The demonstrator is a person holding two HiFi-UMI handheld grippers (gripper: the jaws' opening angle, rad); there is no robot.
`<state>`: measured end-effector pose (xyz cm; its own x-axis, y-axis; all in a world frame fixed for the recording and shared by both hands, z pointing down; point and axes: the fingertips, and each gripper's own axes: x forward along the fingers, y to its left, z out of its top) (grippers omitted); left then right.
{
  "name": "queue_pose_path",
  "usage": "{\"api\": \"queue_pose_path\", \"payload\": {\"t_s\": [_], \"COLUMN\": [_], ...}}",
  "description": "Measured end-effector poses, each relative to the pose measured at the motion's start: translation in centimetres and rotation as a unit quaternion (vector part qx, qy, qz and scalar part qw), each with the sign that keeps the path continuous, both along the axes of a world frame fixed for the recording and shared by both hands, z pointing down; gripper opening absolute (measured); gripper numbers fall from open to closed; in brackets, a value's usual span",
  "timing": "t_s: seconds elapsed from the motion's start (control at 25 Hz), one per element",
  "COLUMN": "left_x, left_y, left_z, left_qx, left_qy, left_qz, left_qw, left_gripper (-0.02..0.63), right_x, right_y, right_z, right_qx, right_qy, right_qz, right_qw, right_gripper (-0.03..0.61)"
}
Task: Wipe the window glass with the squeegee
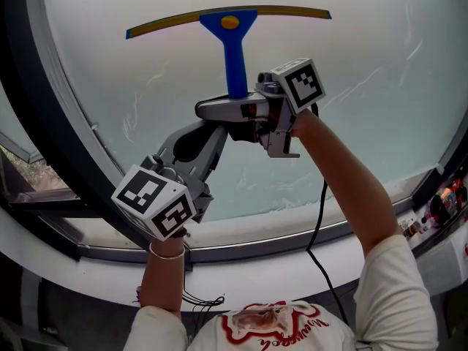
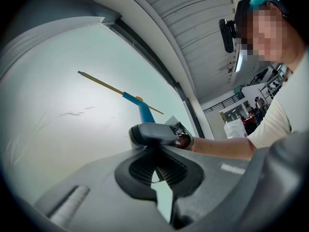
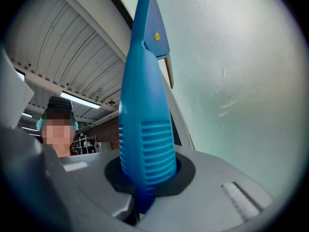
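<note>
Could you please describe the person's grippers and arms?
The left gripper and right gripper are grey with dark pads, each bearing a white cube with black square markers. A black cable hangs from the right one. The person wears white short sleeves and a thin bracelet at the left wrist.

I am reading this as an industrial hall, workshop-like. Above the window glass (image 1: 351, 123) a corrugated metal ceiling (image 2: 203, 23) is running back, with a strip light (image 3: 79, 100) glowing under it. Facing the glass, a brick wall (image 3: 104, 129) and a railing (image 2: 224, 103) are showing.
</note>
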<state>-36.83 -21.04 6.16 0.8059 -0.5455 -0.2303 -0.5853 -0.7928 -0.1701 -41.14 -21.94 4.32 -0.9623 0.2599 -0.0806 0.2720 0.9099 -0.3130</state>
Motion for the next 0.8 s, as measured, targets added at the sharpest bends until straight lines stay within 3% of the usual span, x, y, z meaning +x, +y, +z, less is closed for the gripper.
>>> {"api": "queue_pose_path", "payload": {"t_s": [0.8], "left_x": [0.0], "left_y": [-0.7], "left_z": [3.2], "left_qx": [-0.038], "left_qy": [0.009], "left_qz": [0.002], "left_qw": [0.9992], "left_gripper": [0.002], "right_x": [0.0], "right_y": [-0.7], "right_z": [3.2], "right_qx": [-0.011], "right_qy": [-0.002], "right_qz": [0.000], "right_qw": [1.000], "right_gripper": [0.044]}}
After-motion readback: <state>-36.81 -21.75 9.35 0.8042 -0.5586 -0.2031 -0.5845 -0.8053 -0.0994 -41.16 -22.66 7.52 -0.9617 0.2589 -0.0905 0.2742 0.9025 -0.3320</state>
